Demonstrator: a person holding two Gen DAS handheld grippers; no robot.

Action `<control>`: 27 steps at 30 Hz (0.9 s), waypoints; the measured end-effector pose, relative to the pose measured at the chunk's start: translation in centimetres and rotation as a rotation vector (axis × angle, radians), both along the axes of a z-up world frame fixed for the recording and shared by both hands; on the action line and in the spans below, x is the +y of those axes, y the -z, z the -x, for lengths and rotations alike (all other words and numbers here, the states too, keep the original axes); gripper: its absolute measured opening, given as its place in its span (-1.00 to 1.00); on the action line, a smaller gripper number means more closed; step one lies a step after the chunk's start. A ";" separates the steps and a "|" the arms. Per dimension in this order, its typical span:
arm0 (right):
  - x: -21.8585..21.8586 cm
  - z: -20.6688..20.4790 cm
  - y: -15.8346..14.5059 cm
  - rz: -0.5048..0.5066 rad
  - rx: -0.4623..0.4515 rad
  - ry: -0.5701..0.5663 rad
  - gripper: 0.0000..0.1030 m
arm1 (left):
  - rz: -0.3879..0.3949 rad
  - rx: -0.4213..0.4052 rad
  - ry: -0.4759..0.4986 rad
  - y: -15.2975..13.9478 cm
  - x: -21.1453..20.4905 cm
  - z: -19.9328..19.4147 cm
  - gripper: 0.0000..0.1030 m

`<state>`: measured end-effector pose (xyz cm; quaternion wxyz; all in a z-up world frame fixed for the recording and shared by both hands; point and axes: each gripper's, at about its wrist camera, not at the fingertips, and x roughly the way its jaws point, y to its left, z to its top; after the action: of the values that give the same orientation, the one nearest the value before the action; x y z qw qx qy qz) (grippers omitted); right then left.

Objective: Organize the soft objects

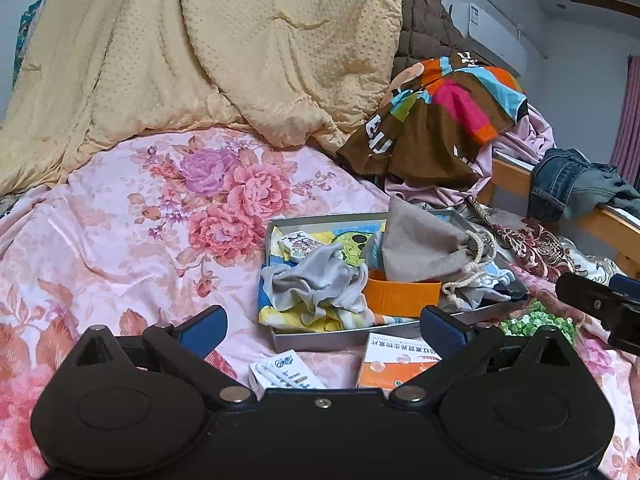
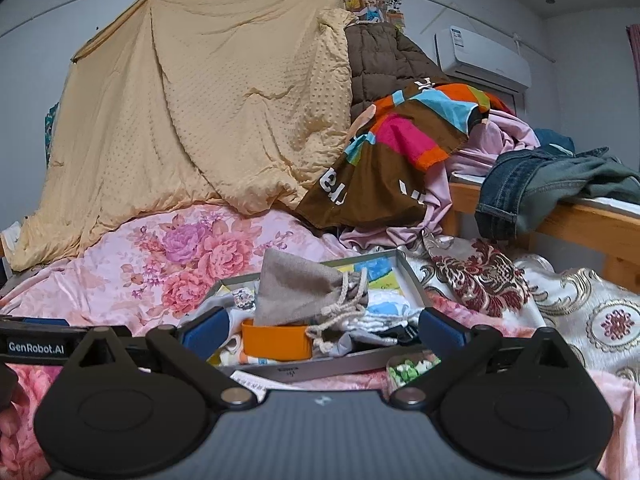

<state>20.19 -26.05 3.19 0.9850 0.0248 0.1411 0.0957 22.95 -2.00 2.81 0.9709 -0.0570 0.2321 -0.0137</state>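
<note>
A shallow grey tray (image 1: pixel 320 339) lies on the floral bed sheet (image 1: pixel 160 216). In it are a beige drawstring pouch (image 1: pixel 428 248), a grey cloth (image 1: pixel 320 280), an orange band (image 1: pixel 400 296) and colourful cloths. The tray (image 2: pixel 320 368) and pouch (image 2: pixel 300 288) also show in the right wrist view. My left gripper (image 1: pixel 324 330) is open and empty, just short of the tray's near edge. My right gripper (image 2: pixel 322 330) is open and empty, over the tray's near edge by the orange band (image 2: pixel 276 342).
A yellow quilt (image 1: pixel 200 48) hangs behind. A striped colourful cloth (image 1: pixel 436 120) and pink clothes are piled at right. Jeans (image 2: pixel 536 188) lie over a wooden bed rail (image 2: pixel 600 220). Two small boxes (image 1: pixel 392 360) and a container of green pieces (image 2: pixel 408 368) lie before the tray.
</note>
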 end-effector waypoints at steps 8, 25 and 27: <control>-0.4 2.6 1.5 -0.006 0.038 0.000 1.00 | 0.015 0.000 -0.008 0.6 -0.2 3.0 0.98; -2.1 7.6 3.1 -0.077 0.086 0.051 1.00 | 0.006 0.038 -0.015 2.9 -1.0 8.8 0.98; -2.1 8.2 3.3 -0.071 0.092 0.054 1.00 | 0.003 0.034 -0.010 2.9 -1.3 9.2 0.98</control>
<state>12.02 -28.20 -0.14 0.9783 0.0680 0.1819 0.0727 13.80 -3.29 -0.09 0.9668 -0.0597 0.2483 -0.0081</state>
